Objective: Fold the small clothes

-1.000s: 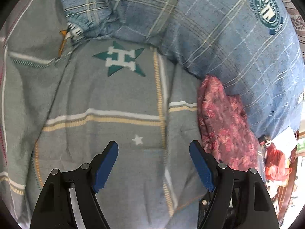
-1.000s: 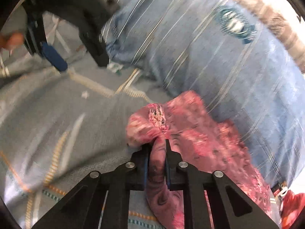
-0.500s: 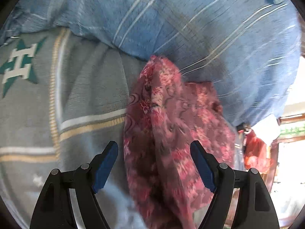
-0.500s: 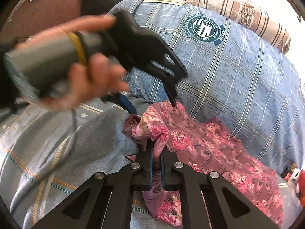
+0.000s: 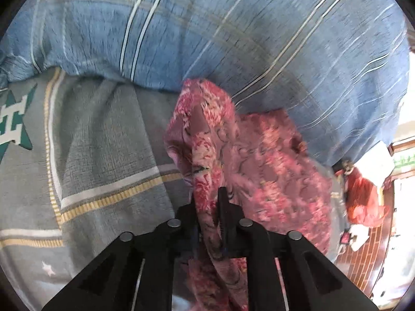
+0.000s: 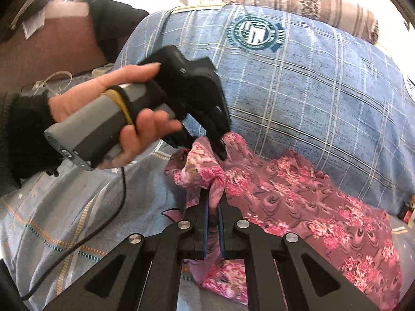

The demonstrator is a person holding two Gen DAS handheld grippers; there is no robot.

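Left wrist view: left hand-held gripper [image 5: 208, 207], jaws just closed, pinching pink floral garment [image 5: 259, 171] on grey bedspread [image 5: 103, 155] beside blue pillow [image 5: 233, 39]. Right hand-held gripper [image 6: 213, 215] clamped on same bunched edge. Step: pickup; next, probably lift and spread flat.

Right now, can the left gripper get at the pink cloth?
Yes, it seems so: the left gripper has just closed on a fold of the pink cloth, close beside the right gripper, with nothing between.
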